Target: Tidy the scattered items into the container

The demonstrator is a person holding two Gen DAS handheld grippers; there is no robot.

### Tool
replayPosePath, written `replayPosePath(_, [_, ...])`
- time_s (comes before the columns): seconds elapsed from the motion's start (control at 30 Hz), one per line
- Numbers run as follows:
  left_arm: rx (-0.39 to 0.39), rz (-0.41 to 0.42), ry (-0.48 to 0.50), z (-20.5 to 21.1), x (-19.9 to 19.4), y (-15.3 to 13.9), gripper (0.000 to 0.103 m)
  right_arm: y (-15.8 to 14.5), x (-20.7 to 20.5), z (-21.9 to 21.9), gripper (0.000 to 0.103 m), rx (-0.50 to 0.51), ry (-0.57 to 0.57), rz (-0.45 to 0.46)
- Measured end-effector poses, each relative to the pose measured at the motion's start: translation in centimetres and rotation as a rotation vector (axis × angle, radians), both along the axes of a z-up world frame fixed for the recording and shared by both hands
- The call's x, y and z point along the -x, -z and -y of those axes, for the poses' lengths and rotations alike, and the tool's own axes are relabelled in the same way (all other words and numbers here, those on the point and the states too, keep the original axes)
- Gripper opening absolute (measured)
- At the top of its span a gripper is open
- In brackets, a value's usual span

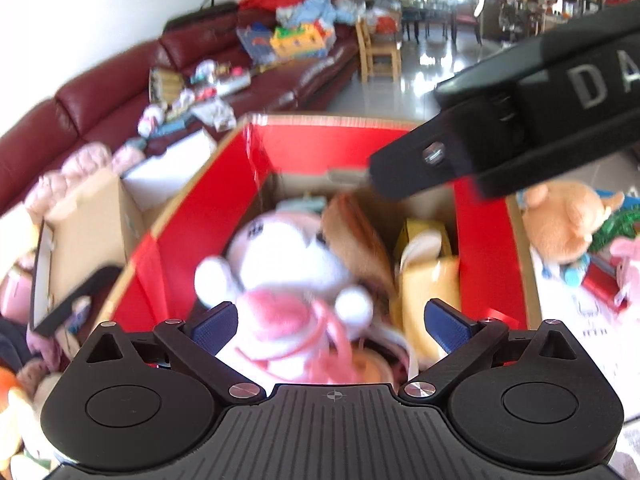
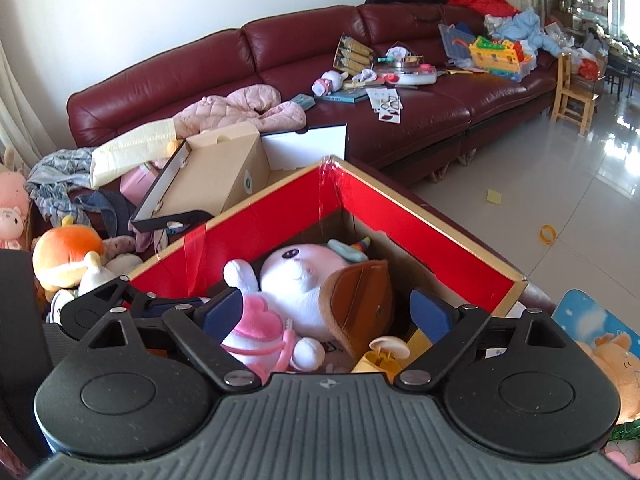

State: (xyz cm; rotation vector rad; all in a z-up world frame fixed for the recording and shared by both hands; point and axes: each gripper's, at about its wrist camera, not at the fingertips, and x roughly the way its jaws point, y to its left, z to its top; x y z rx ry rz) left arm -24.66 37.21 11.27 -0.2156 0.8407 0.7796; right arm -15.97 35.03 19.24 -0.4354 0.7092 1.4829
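Plush: soft white unicorn in a pink dress, lying inside the box, head toward the far corner, feet toward the cameras. Box is cardboard with glossy red inner flaps. A brown leather pouch leans against the plush.

Left hand-held gripper spread over the box. Right hand-held gripper spread too.

Beyond: maroon leather sofa, cluttered; shiny tile floor.
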Motion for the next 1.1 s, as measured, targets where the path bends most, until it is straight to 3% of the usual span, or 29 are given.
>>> replayPosePath(0.37, [0.100,-0.056,-0.024,1.5,3.6,2.0,0.103,3.6,1.7,0.3,0.097,0.146,-0.081,0.086])
replayPosePath(1.1, [0.102,-0.116,-0.020,3.0,4.5,3.7,0.103,6.6,6.5,1.4,0.100,0.246,-0.281,0.369])
